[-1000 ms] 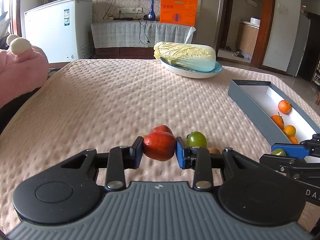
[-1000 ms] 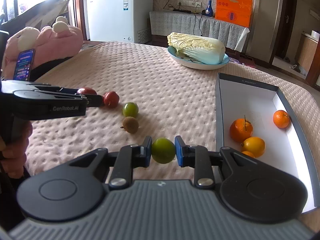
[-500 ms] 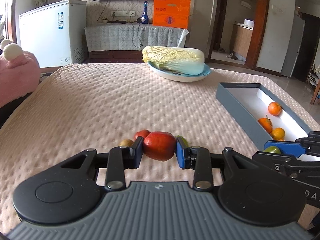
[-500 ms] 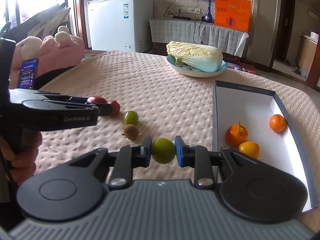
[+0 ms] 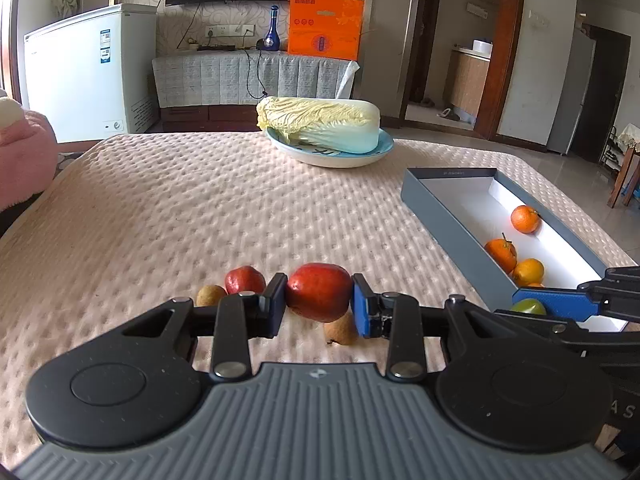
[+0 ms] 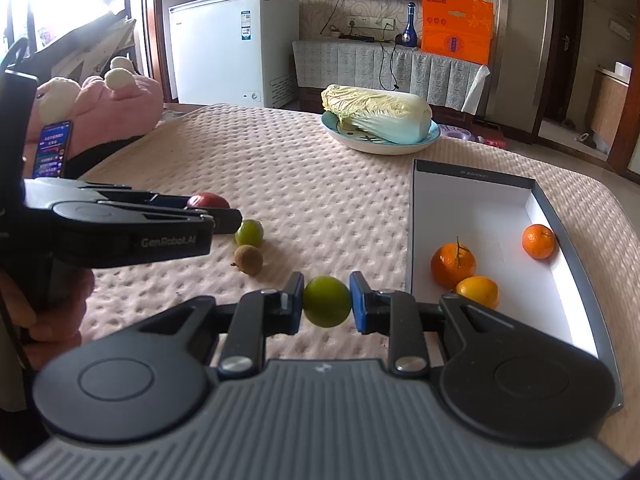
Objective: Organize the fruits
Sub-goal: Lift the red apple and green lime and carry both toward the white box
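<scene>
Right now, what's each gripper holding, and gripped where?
Left gripper: red fruit, pads on its two sides. Right gripper: green fruit, pinched across its middle.

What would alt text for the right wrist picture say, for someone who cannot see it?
The right claw grips a green fruit above a beige quilted table, beside an open grey box holding three orange fruits. At left, the left claw holds a red fruit; a cabbage sits on a plate behind.
</scene>
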`<control>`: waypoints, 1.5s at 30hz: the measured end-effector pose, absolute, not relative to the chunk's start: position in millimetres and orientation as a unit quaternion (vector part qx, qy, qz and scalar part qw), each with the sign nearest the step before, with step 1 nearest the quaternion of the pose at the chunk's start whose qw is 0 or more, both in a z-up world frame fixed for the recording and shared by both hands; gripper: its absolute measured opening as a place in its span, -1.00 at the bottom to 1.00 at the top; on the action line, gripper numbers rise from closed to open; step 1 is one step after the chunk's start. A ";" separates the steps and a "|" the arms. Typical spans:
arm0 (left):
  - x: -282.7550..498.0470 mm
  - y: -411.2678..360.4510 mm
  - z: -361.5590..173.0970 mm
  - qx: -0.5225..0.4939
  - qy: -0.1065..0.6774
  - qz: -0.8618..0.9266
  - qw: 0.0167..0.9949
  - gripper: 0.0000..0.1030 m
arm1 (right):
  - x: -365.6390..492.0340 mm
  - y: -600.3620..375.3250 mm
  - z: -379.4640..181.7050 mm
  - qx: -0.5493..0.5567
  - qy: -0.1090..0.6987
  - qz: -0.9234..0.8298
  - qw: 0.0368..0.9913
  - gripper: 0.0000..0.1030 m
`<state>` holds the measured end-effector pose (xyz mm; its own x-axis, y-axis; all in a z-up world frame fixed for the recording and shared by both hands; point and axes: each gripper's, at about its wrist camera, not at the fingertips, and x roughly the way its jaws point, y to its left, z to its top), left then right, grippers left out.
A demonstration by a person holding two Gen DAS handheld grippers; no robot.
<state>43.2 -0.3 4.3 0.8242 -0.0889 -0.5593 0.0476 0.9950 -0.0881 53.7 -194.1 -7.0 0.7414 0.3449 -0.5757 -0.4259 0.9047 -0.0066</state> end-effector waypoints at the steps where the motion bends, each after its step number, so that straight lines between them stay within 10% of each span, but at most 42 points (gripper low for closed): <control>1: 43.4 -1.0 4.3 -0.035 0.295 -0.037 0.954 -0.24 | 53.5 -194.5 -7.3 -0.069 0.295 0.207 0.930 -0.46; 45: 66.7 -42.4 10.6 -0.036 0.293 -0.076 0.952 -0.24 | 42.9 -217.4 -0.1 -0.049 0.282 0.211 0.935 -0.46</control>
